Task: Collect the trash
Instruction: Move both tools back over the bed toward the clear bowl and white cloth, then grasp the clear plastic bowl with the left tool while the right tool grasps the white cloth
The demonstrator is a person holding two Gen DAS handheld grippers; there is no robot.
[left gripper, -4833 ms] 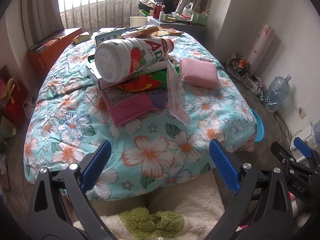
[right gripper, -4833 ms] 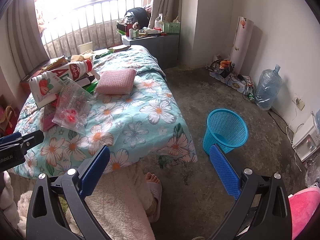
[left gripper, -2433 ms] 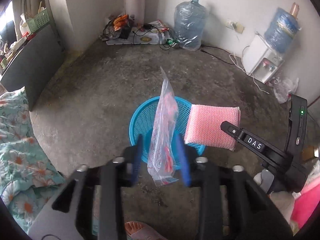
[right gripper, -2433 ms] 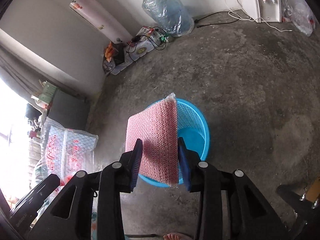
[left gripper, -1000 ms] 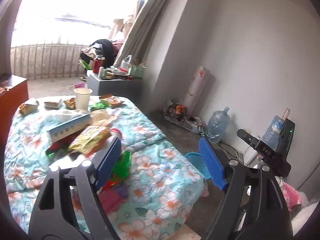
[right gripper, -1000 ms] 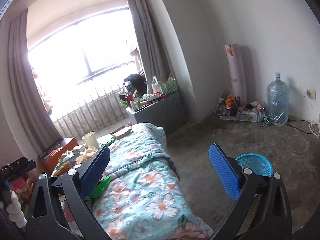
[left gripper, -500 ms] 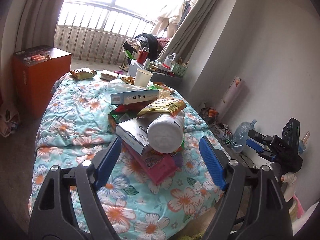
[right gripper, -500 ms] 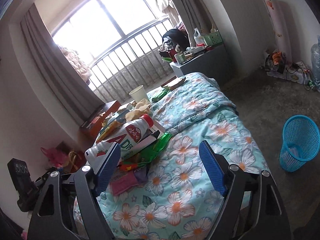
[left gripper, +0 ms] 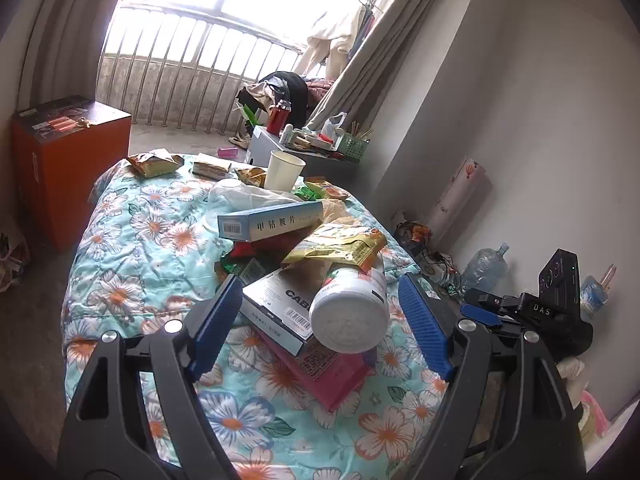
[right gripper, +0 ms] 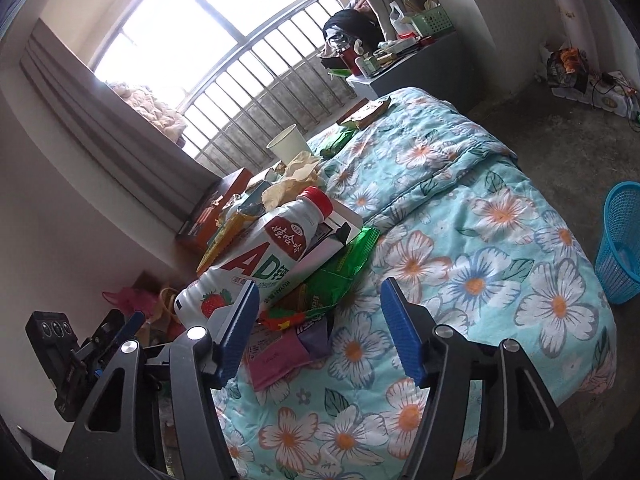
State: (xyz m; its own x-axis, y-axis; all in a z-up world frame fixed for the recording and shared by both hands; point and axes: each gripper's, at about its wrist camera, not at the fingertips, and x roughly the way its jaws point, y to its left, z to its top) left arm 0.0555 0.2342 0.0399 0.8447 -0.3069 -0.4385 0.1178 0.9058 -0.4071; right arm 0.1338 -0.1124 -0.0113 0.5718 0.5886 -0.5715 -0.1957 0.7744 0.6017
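Note:
A pile of trash lies on the flowered bedspread (left gripper: 132,264). A white AD milk bottle (left gripper: 349,312) with a red cap lies on a grey box (left gripper: 276,308), above a pink packet (left gripper: 332,376). A blue-white carton (left gripper: 272,222), a yellow snack bag (left gripper: 340,246) and a paper cup (left gripper: 283,170) lie behind. My left gripper (left gripper: 320,324) is open, its fingers either side of the bottle's base. My right gripper (right gripper: 318,332) is open over a green wrapper (right gripper: 340,268), beside the bottle (right gripper: 260,260). The blue basket (right gripper: 620,244) stands on the floor at right.
An orange cabinet (left gripper: 60,168) stands left of the bed. A grey side table (left gripper: 304,152) with clutter is by the window. A water jug (left gripper: 484,266) and cables sit along the right wall. The right gripper's body (left gripper: 536,312) shows at right.
Both grippers have moved closer to the trash pile on the bed. Earlier they dropped the plastic bag and pink pad at the basket and swung back.

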